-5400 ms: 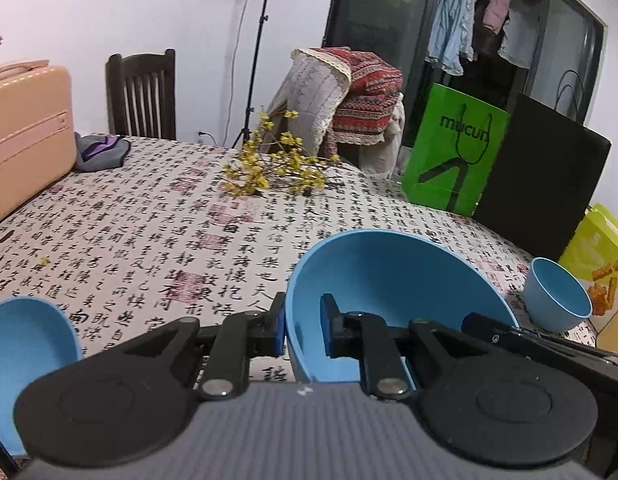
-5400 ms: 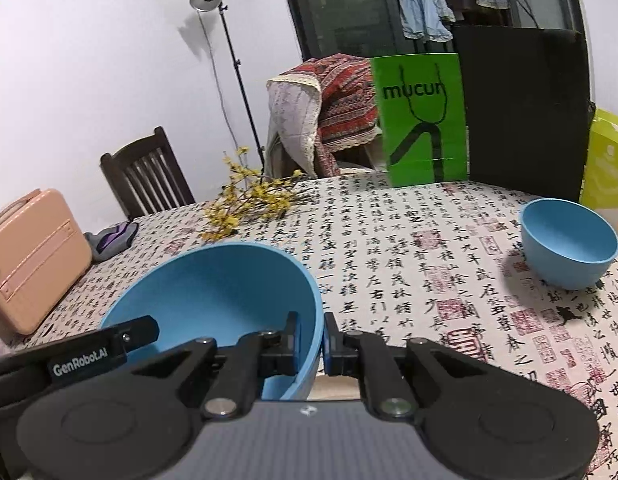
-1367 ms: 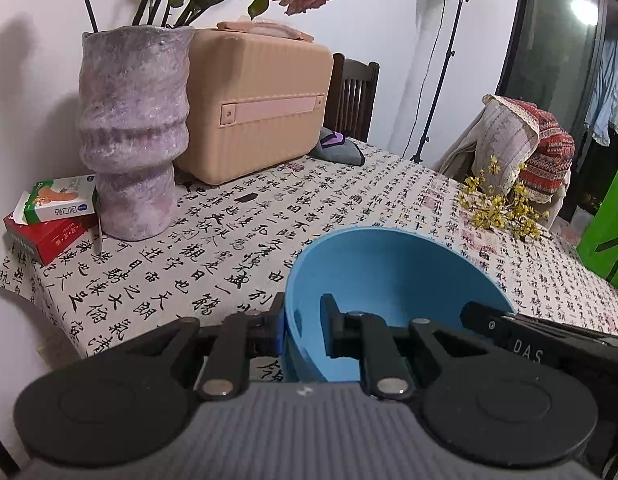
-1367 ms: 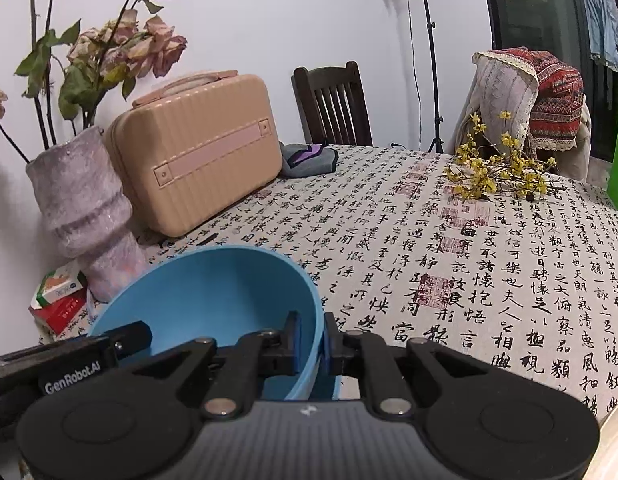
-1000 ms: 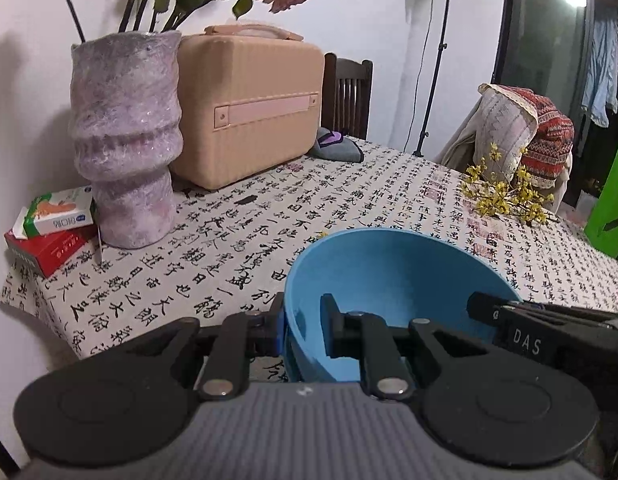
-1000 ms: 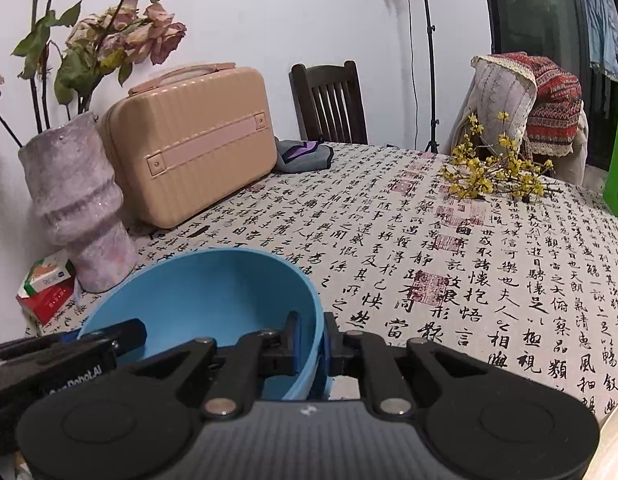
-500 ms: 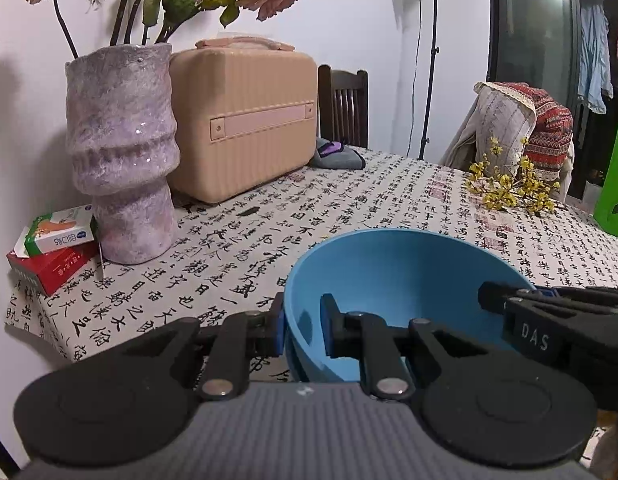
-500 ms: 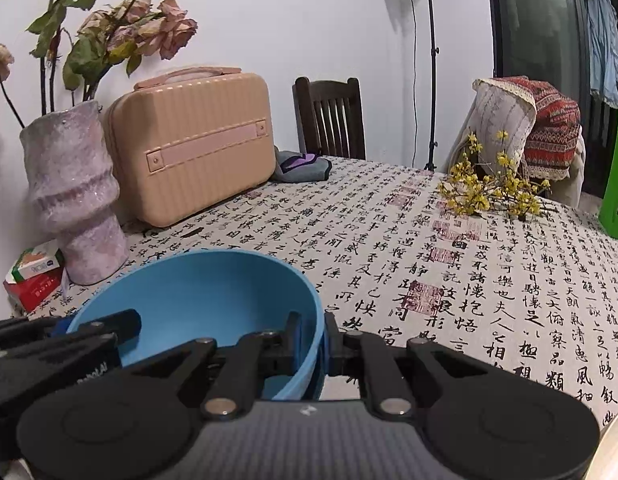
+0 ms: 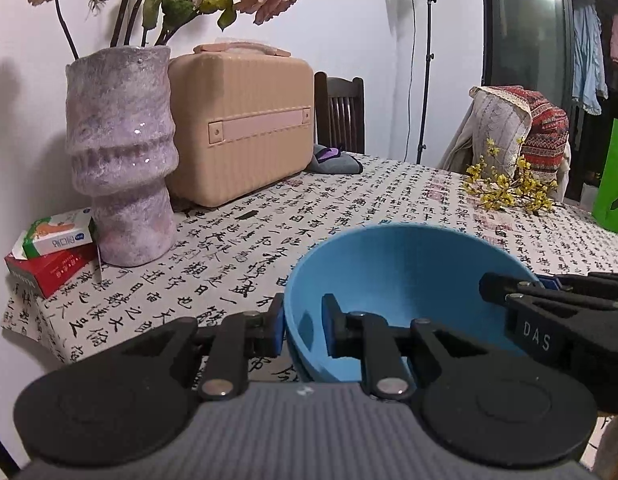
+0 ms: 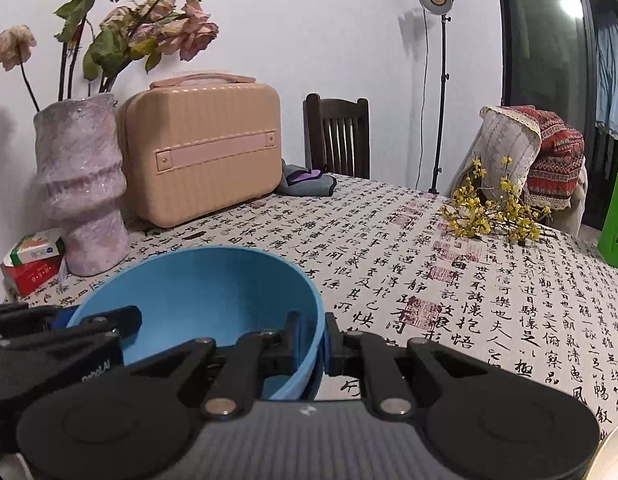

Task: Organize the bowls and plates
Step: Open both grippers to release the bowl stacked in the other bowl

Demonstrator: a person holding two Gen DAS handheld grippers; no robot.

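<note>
Close to the table (image 9: 349, 208) edge, beside the flower-filled vase (image 9: 125, 160): risks sliding off the cloth or tipping if released unevenly. Blue bowl (image 9: 409, 272) low over the near corner, empty, pinched at opposite rims by left gripper (image 9: 301, 328) and right gripper (image 10: 311, 340), both clamped narrow on its wall.

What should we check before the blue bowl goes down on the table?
1. Left gripper pinching the bowl rim: ok.
2. Right gripper pinching the opposite rim: ok.
3. Bowl empty inside: ok.
4. Vase well clear of the bowl: ok.
5. Bowl bottom resting on the table: cannot tell, the grippers hide it.
6. Bowl far enough in from the table edge: cannot tell.
</note>
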